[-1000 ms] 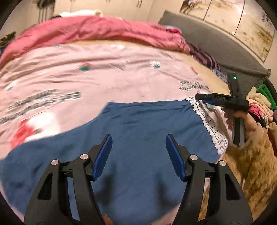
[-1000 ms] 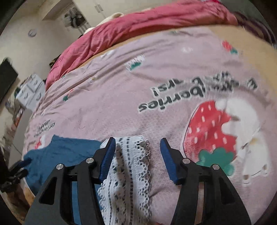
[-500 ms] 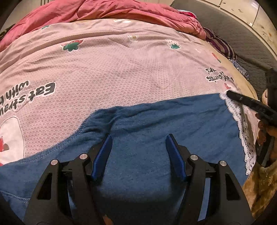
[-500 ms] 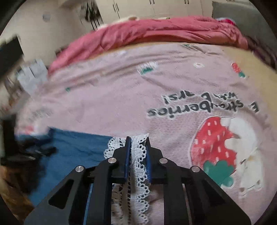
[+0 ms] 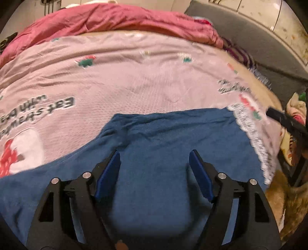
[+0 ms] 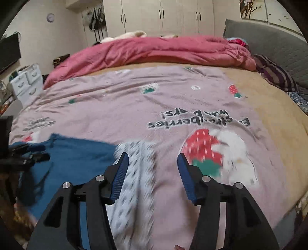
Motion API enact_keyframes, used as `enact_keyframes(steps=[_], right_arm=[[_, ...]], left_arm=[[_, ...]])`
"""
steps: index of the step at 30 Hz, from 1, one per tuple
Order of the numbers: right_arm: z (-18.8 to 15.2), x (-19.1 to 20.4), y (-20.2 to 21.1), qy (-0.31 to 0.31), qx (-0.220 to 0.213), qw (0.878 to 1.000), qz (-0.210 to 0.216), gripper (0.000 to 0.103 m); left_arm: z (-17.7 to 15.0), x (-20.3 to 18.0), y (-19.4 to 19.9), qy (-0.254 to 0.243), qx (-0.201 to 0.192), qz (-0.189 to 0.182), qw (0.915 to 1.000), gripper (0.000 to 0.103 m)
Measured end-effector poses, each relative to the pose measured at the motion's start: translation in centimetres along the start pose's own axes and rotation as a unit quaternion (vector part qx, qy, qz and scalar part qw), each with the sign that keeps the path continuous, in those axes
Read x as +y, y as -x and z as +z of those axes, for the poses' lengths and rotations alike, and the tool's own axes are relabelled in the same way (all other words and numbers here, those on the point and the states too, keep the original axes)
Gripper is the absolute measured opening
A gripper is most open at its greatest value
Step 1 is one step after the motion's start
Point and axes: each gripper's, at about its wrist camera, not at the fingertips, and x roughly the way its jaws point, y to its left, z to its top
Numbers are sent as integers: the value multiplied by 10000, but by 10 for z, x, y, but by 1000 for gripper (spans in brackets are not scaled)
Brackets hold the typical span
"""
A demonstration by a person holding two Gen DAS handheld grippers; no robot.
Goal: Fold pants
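With both grippers' jaws just opened and empty, the left gripper (image 5: 155, 169) and right gripper (image 6: 152, 169) should smooth the blue pants (image 5: 163, 146) flat from lace hem (image 6: 138, 173) before folding.

Ahead of me I see a bed covered by a pale pink blanket (image 6: 123, 107) printed with strawberries and dark lettering. A rumpled red duvet (image 6: 154, 50) lies bunched along its far side, a grey headboard (image 6: 269, 40) stands at right, and white wardrobes (image 6: 163, 15) line the far wall.
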Motion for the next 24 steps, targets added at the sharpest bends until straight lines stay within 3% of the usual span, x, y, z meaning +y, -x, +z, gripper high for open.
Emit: enact_keyframes(steps=[5, 10, 12, 14, 18, 24], right_arm=[[-36, 50, 23, 349, 237, 9987, 270, 57], [-64, 100, 13, 526, 442, 9973, 269, 57], [-69, 104, 5, 464, 563, 9971, 216, 57], [-79, 102, -8, 517, 962, 9935, -323, 57], [-88, 82, -11, 58, 1162, 9924, -398, 57], [-95, 83, -14, 54, 1081, 9933, -397, 59]], left_arm=[[-28, -1, 36, 47, -232, 146, 9996, 67], [-59, -2, 40, -143, -47, 477, 9988, 68], [-69, 3, 33, -217, 113, 706, 9972, 69], [-78, 11, 30, -237, 212, 1000, 9945, 70], [-85, 24, 32, -229, 191, 914, 9954, 70], [-87, 25, 26, -251, 76, 912, 9955, 73]])
